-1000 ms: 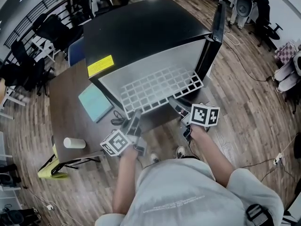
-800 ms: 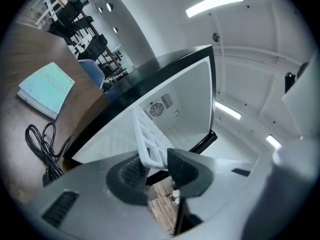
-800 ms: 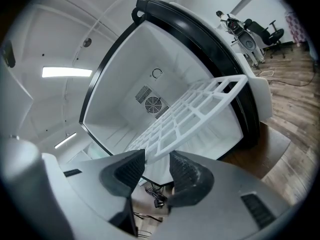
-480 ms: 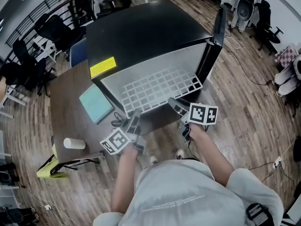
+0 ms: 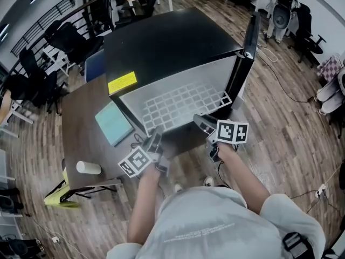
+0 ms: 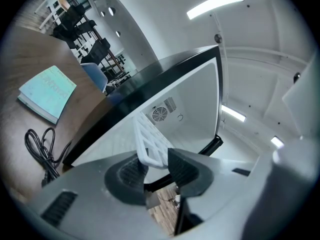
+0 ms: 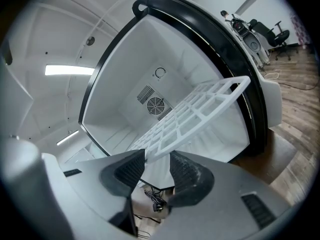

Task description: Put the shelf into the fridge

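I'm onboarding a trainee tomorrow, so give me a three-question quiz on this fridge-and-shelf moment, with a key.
1. True or false: the door of the black mini fridge is shut.
2. Multiple choice: what lies on the wooden table near the teal book? A) a black cable B) a laptop C) scissors
3. Short answer: which grippers grip the white grid shelf?
Key: 1. False; it stands open. 2. A. 3. Both: the left gripper and the right gripper each pinch its near edge.
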Demonstrator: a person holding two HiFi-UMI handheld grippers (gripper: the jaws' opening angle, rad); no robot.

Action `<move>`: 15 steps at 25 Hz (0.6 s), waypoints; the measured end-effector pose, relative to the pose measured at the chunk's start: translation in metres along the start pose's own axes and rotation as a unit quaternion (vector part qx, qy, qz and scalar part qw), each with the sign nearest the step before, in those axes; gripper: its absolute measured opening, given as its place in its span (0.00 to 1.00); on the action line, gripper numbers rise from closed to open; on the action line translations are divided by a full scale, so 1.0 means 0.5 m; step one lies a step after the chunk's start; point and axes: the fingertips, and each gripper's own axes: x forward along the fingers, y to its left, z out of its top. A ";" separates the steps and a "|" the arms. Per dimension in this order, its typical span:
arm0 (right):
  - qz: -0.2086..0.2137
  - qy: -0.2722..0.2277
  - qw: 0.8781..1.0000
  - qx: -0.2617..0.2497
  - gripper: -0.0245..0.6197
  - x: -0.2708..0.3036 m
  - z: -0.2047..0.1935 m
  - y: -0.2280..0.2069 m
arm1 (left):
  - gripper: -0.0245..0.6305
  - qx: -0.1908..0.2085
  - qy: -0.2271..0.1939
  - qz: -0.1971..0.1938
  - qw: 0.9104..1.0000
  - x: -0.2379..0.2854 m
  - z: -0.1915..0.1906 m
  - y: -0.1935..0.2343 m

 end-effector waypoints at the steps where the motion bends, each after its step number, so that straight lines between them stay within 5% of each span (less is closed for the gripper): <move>1: 0.000 -0.003 1.000 -0.005 0.30 0.000 0.002 0.001 | 0.21 -0.001 -0.004 0.001 1.000 0.000 0.000 -0.001; 15: -0.044 -0.056 0.997 0.009 0.29 -0.061 0.079 -0.092 | 0.21 -0.055 0.000 -0.039 0.998 0.048 -0.062 -0.050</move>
